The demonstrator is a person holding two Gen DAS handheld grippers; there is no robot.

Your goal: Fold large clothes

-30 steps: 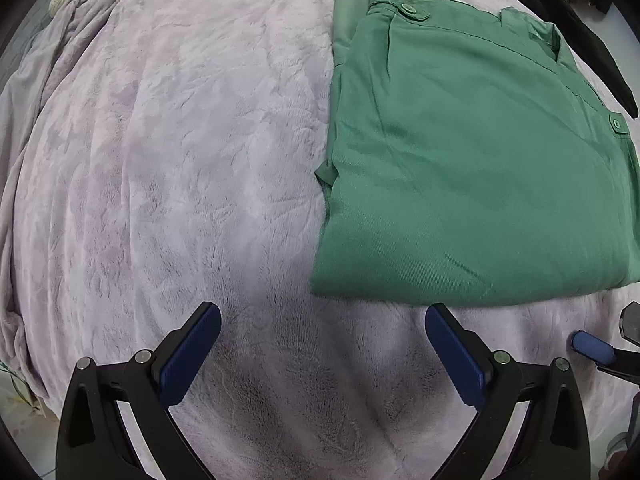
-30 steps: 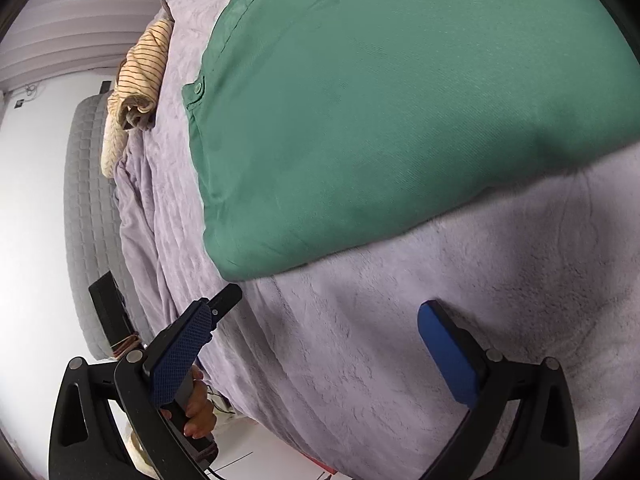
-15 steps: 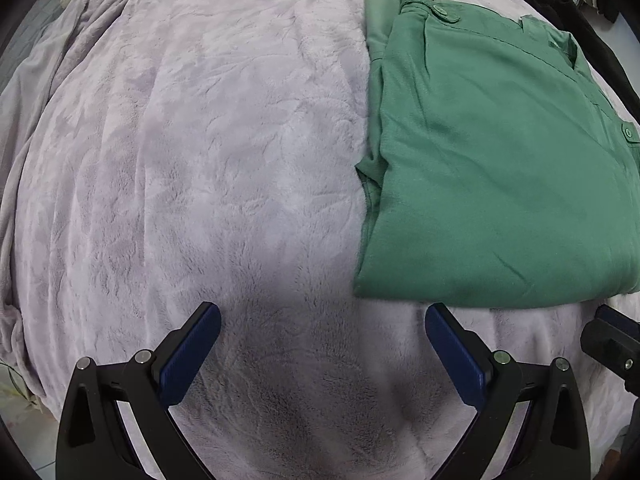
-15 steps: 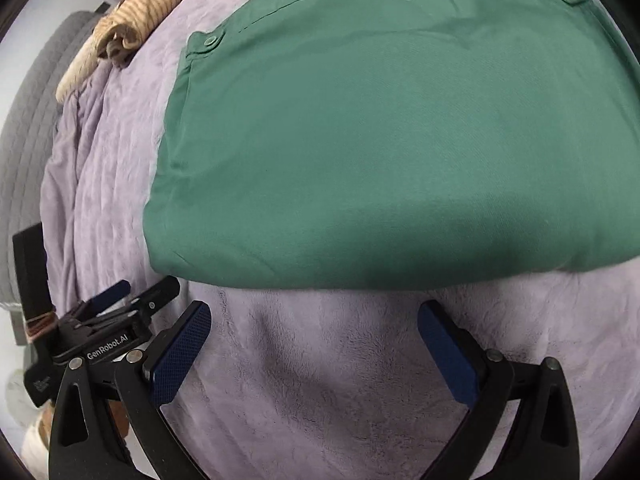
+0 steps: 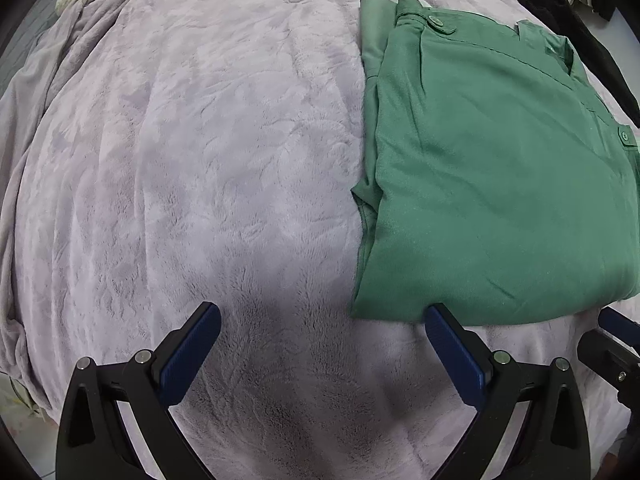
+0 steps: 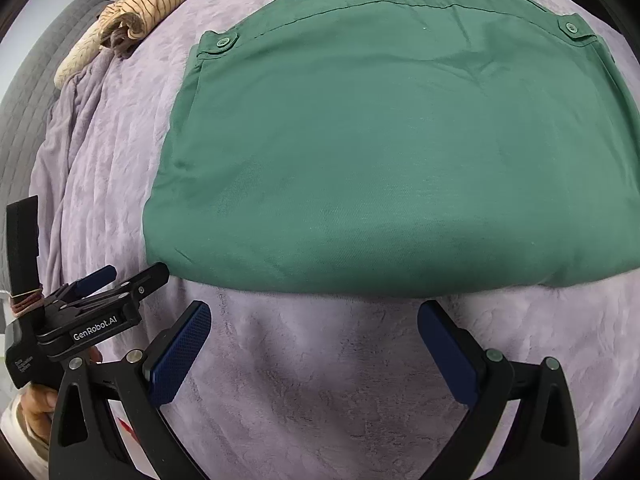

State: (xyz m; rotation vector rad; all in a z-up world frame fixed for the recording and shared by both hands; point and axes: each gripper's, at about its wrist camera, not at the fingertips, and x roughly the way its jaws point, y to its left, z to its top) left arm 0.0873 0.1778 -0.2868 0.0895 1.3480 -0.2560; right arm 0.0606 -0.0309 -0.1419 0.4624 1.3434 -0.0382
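Note:
A green garment point(image 5: 492, 176) with buttoned tabs lies folded into a flat rectangle on the lilac blanket point(image 5: 192, 168). It fills the right half of the left wrist view and most of the right wrist view point(image 6: 384, 152). My left gripper point(image 5: 320, 320) is open over bare blanket, its right finger just at the garment's near left corner. Facing the garment's near edge, my right gripper point(image 6: 316, 316) is open too, with nothing between its fingers. The left gripper's body point(image 6: 92, 312) shows at the left of the right wrist view, held by a hand.
A striped beige cloth point(image 6: 156, 4) lies bunched at the blanket's far edge. Dark clothing point(image 5: 580, 12) sits at the far right. A grey padded headboard point(image 6: 28, 92) borders the left side. The blanket point(image 6: 320, 380) drops off just in front of the grippers.
The right gripper has swung round to face the garment's near edge squarely. The left gripper has shifted left, so the garment has slid right in its view. Both stay open.

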